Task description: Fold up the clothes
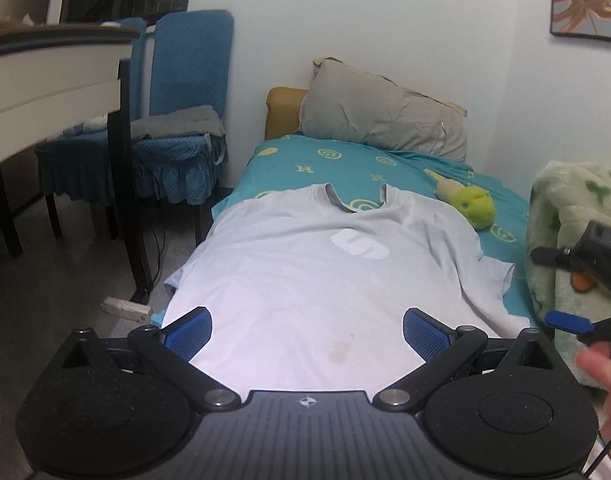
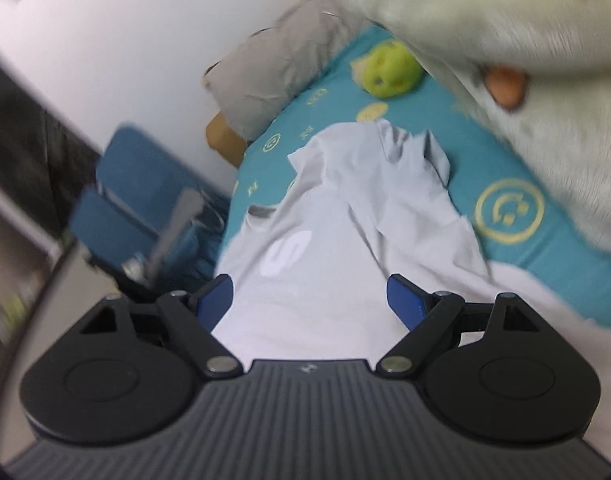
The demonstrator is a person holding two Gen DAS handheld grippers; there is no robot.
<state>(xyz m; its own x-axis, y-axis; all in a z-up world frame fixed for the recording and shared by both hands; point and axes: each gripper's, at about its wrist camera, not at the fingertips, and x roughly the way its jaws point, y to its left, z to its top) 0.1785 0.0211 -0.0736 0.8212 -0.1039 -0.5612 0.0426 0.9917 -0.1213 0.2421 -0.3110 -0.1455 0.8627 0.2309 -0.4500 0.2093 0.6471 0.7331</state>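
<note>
Black claw (image 1: 307,334), blue ribbed pads (image 1: 189,334)

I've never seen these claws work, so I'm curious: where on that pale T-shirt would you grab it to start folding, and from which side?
Probably the short sleeve lying spread on the teal sheet, taken from the outer edge by the right claw, which is open beside it. The T-shirt lies flat, chest logo up, collar toward the pillow, so its edges are the easiest fabric to pinch.

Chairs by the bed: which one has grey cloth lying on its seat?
The chair nearer the bed: a folded grey cloth lies on its seat. The other chair, under the table, holds something pale instead.
</note>
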